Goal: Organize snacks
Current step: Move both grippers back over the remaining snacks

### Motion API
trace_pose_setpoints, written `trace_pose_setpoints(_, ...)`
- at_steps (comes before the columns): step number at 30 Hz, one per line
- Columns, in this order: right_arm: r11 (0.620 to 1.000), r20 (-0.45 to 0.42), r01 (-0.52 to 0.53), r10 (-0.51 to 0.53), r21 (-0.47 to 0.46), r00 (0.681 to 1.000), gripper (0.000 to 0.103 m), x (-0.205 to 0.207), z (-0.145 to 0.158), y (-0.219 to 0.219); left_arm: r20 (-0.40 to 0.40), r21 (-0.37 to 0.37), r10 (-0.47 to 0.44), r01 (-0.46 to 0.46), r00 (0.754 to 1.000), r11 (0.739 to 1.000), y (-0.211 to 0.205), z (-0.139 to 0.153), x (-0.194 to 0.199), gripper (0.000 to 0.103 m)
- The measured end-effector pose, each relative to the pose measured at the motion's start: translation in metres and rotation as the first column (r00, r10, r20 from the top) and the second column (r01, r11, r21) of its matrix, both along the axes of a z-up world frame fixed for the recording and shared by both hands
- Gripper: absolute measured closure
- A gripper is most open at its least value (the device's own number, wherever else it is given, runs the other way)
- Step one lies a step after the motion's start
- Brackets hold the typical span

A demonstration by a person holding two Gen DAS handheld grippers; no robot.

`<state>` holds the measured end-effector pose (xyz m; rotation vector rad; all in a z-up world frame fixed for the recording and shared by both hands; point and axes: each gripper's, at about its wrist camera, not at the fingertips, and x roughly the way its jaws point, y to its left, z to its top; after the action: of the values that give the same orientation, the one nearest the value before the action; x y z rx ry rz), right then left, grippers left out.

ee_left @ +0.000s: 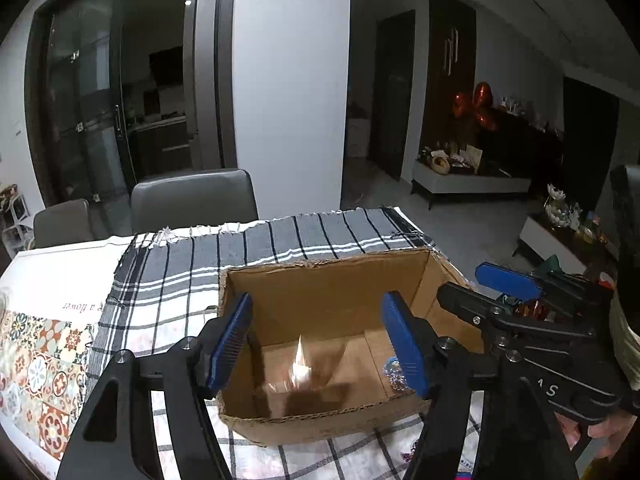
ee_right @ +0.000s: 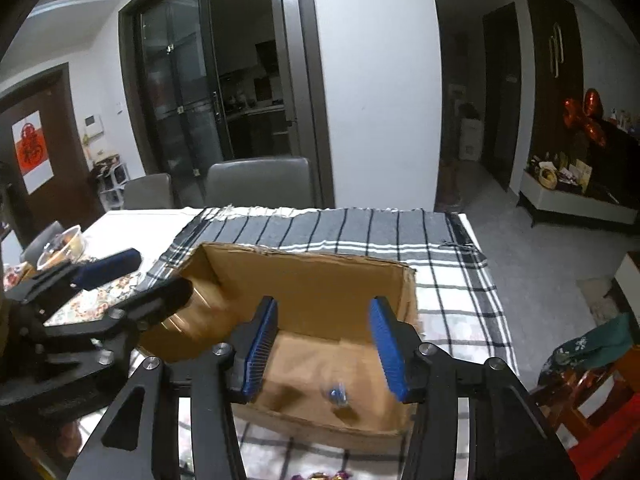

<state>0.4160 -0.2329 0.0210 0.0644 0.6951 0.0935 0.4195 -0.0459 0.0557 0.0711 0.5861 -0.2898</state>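
An open cardboard box (ee_left: 320, 280) stands on a checked cloth, and both grippers hang over it. My left gripper (ee_left: 318, 344) is open above the box's near left part. Below it a clear-wrapped snack (ee_left: 300, 364) shows as a blur inside the box, free of the pads. A blue-wrapped sweet (ee_left: 394, 372) lies on the box floor to the right. My right gripper (ee_right: 324, 348) is open over the box (ee_right: 312, 276), with a small blue-wrapped sweet (ee_right: 336, 394) blurred beneath it, untouched. Each gripper appears in the other's view: the right gripper (ee_left: 480, 288) and the left gripper (ee_right: 136, 282).
The checked cloth (ee_right: 440, 248) covers the table's right half up to its edge. A patterned mat (ee_left: 44, 360) lies to the left. A glass bowl (ee_right: 64, 244) sits at the far left. Two grey chairs (ee_right: 260, 182) stand behind the table. Several wrapped sweets (ee_right: 320, 475) lie near the front edge.
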Motion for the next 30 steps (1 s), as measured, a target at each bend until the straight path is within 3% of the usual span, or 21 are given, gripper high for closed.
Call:
trace_pose_setpoints(4, 1.000, 0.021, 0.007, -0.008, 0.022, 1.000, 0.054, -0.021, 0.006, 0.000, 0.022, 0.003, 0.014, -0.014, 1.000, 1.000, 0.005, 0.006, -0.017, 0.020)
trace_pose_setpoints(9, 1.000, 0.053, -0.011, 0.010, 0.021, 0.999, 0.054, -0.054, 0.012, 0.006, 0.079, -0.001, 0.028, -0.028, 0.996, 1.000, 0.013, 0.016, -0.057, 0.015)
trace_pose_setpoints(18, 0.998, 0.080, -0.023, 0.019, 0.056, 0.997, 0.054, -0.115, 0.016, 0.014, 0.119, 0.004, 0.065, -0.065, 0.991, 0.998, 0.025, 0.020, -0.127, 0.015)
trace_pose_setpoints(24, 0.998, 0.090, -0.001, -0.005, 0.068, 0.996, 0.054, -0.145, 0.013, 0.020, 0.088, -0.034, 0.094, -0.091, 0.992, 0.995, 0.039, 0.010, -0.157, 0.015)
trace_pose_setpoints(30, 0.996, 0.077, 0.017, -0.024, 0.086, 0.997, 0.054, -0.170, -0.003, 0.025, 0.051, -0.010, 0.118, -0.117, 0.992, 0.993, 0.046, -0.011, -0.178, 0.015)
